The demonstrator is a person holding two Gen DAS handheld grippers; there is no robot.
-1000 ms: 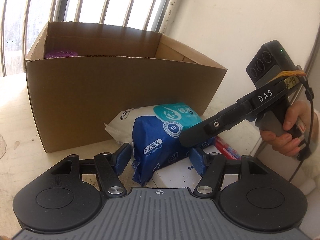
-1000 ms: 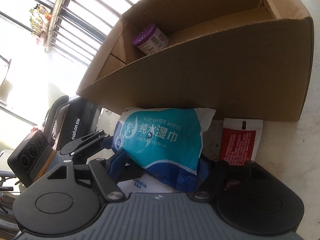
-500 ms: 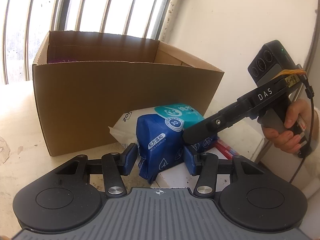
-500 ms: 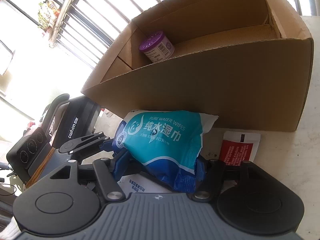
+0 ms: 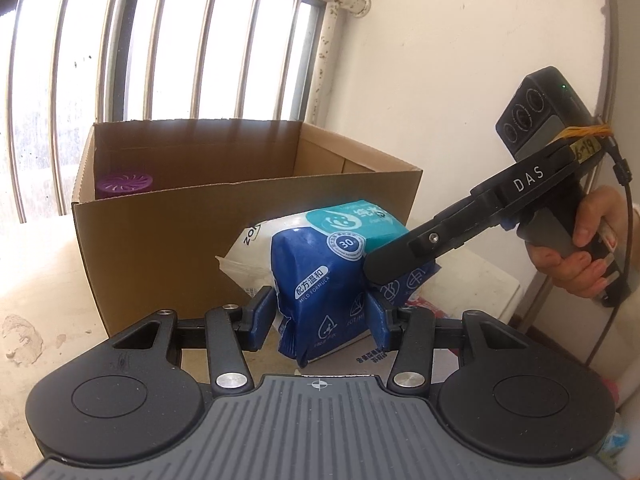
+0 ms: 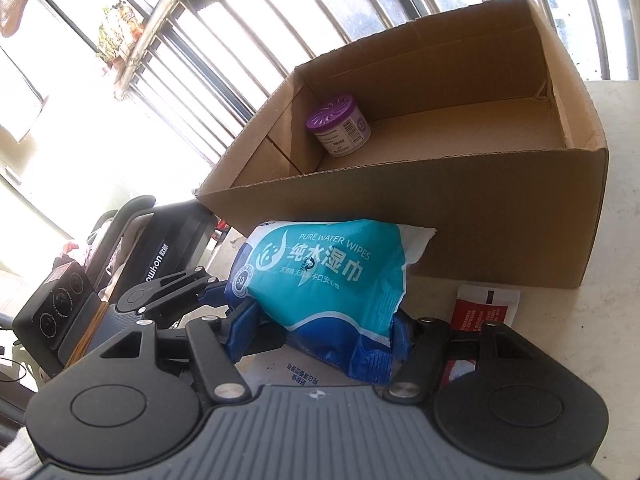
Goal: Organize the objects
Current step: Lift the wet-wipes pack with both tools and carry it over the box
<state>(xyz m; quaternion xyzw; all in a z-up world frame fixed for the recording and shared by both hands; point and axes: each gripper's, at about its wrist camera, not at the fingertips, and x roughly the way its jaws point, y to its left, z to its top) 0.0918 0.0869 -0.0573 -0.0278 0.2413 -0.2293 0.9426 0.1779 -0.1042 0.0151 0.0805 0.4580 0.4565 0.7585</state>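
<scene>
We clamp wipes pack [image 5: 320, 280] with left gripper [image 5: 320, 316] and right gripper [image 6: 320, 328], before cardboard box [image 5: 240, 232] holding purple canister [image 6: 338, 124].

The right gripper [image 6: 320, 330] clamps a teal pack of pure water wipes [image 6: 320, 276] in front of an open cardboard box [image 6: 460, 216], the left gripper [image 6: 224, 292] pinching its far end; a purple-lidded canister [image 6: 338, 126] stands in the box's corner, a red-and-white sachet [image 6: 484, 308] lies beside the pack
</scene>
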